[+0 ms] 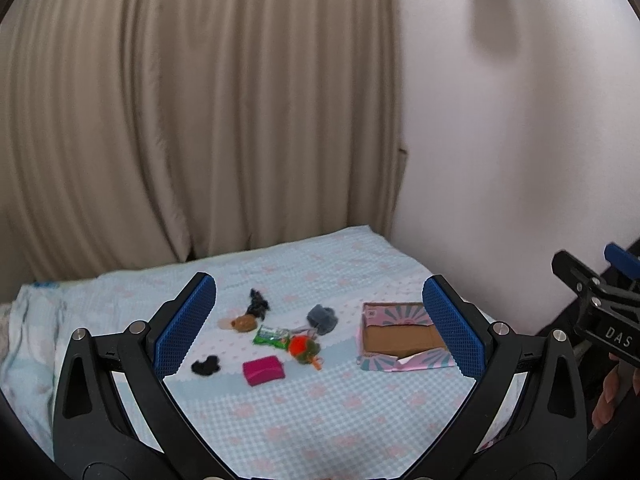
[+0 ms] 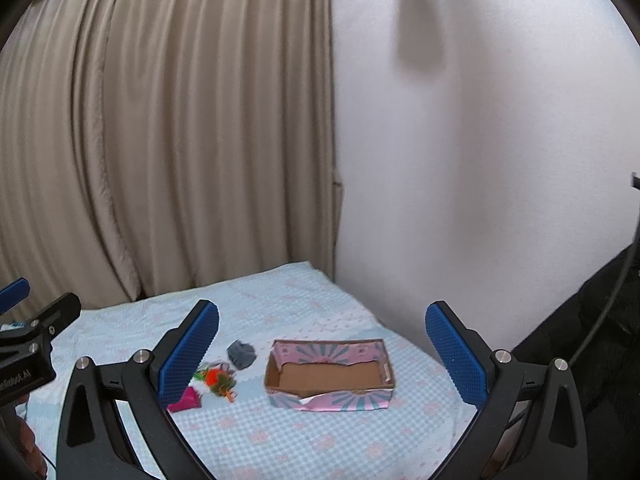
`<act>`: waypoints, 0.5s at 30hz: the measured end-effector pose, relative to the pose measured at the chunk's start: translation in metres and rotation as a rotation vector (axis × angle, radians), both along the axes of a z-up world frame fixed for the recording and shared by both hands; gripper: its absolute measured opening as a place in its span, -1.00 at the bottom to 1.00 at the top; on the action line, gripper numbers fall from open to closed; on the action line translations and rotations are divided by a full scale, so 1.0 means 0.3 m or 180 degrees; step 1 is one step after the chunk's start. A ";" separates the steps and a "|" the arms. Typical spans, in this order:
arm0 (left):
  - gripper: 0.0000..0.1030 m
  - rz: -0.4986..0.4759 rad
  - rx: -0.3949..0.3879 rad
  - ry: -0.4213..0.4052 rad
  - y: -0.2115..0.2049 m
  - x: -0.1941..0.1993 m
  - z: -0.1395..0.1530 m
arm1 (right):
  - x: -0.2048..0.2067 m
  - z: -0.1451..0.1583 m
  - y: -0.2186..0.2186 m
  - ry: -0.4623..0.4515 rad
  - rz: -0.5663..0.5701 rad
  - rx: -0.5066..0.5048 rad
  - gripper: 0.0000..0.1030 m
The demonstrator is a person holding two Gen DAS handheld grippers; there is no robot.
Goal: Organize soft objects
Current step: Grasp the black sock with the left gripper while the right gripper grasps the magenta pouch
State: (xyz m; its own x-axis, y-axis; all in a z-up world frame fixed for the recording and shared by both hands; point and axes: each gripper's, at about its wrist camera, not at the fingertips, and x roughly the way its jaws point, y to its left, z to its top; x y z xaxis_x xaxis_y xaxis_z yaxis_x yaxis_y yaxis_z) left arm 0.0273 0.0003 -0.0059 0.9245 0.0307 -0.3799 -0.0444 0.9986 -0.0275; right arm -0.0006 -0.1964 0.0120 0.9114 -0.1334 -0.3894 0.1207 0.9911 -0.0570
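Several small soft things lie mid-bed: a magenta pouch [image 1: 263, 370], black scrunchie [image 1: 205, 365], orange-green plush [image 1: 304, 347], green packet [image 1: 271, 336], brown toy [image 1: 244, 322] and grey cloth [image 1: 322, 318]. Toward the bed's right edge, the open cardboard box [image 1: 402, 339] holds nothing. Left gripper [image 1: 320, 330] and right gripper [image 2: 322, 354] both hover spread wide, gripping nothing, above the blue checked bedspread [image 1: 320, 420], beige curtain [image 1: 180, 120] behind.

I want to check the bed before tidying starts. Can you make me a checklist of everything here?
Surface: bed sheet, light blue checks with pink shapes.
Job's things: magenta pouch, orange-green toy, gray fluffy piece, brown toy, two black pieces, green packet; cardboard box holds nothing.
Clutter: nothing seen.
Claws: left claw open, right claw open, both above the bed.
Cables: thin one at right.
Surroundings: beige curtain, white wall.
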 end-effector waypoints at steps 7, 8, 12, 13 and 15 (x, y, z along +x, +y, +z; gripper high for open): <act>1.00 0.0233 -0.0075 0.0284 0.207 0.065 -0.124 | 0.111 -0.115 0.113 0.0296 0.0325 0.0104 1.00; 1.00 0.0249 -0.0075 0.0324 0.245 0.081 -0.147 | 0.128 -0.137 0.137 0.0334 0.0351 0.0143 1.00; 1.00 0.0254 -0.0060 0.0497 0.397 0.152 -0.255 | 0.218 -0.251 0.264 0.0504 0.0399 0.0214 1.00; 1.00 0.0246 -0.0051 0.0536 0.437 0.171 -0.289 | 0.243 -0.287 0.298 0.0549 0.0424 0.0244 1.00; 1.00 0.0235 -0.0050 0.0625 0.512 0.211 -0.354 | 0.289 -0.353 0.367 0.0627 0.0464 0.0253 1.00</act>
State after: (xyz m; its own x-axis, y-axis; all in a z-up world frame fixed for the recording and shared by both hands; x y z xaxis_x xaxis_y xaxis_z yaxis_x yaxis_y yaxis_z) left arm 0.0905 0.1538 -0.1121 0.8281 0.0882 -0.5536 -0.1234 0.9920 -0.0267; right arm 0.0861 -0.0862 -0.0938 0.8242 0.0318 -0.5654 -0.0293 0.9995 0.0135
